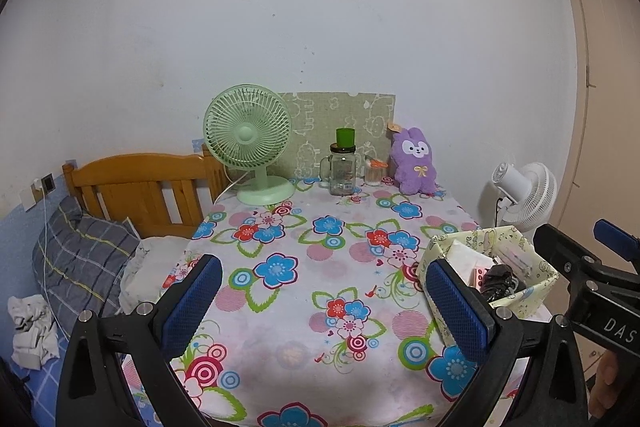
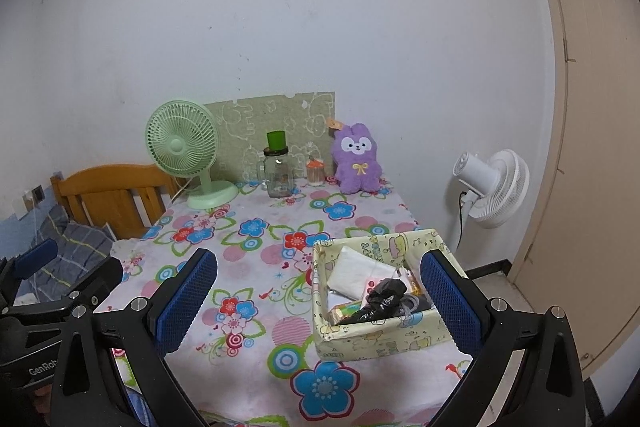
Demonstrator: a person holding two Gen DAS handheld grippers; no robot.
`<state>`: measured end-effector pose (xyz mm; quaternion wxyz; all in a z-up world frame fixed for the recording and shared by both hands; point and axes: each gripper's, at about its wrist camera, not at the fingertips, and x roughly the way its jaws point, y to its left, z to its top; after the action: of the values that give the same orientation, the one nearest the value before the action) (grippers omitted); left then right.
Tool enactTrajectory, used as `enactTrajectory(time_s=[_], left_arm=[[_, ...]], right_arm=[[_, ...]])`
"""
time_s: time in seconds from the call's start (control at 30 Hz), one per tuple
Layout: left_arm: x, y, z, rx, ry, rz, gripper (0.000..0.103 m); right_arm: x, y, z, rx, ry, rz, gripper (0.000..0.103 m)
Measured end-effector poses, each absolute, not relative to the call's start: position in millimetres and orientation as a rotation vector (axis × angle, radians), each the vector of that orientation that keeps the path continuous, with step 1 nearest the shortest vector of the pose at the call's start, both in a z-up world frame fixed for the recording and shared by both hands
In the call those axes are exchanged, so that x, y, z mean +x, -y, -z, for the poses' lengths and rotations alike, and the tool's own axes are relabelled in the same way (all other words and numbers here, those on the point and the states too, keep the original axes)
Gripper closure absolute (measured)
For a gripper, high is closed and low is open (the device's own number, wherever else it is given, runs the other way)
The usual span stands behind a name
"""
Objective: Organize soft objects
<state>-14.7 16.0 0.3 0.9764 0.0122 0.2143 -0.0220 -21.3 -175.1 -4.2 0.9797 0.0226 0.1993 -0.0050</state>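
**Purple plush bunny waits at the back of the tabletop**

Purple plush bunny sits upright at the far edge of the tabletop, against the wall, just beside a small cup and near a glass jar with a green cap. Off to the left stands the green fan, with a patterned board propped behind the row.

Closer in, on the right side, there's the yellow fabric box (white packets and something black and crumpled inside).

Left tongs hover over the near floral cloth, blue pads wide apart, nothing between them. Right tongs are spread just as wide, and the box sits between the pads from this view; whether the right pad touches its wall, I can't tell. Both are well apart from the bunny.
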Motion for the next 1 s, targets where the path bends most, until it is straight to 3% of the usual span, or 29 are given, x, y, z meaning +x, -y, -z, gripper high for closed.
enactTrajectory(time_s=[1.0], left_arm=[[-13.0,-16.2,-0.3,0.022,-0.434,0.045,0.0]], right_arm=[[-18.8,174.1,4.7,0.048,-0.406,0.005,0.0]])
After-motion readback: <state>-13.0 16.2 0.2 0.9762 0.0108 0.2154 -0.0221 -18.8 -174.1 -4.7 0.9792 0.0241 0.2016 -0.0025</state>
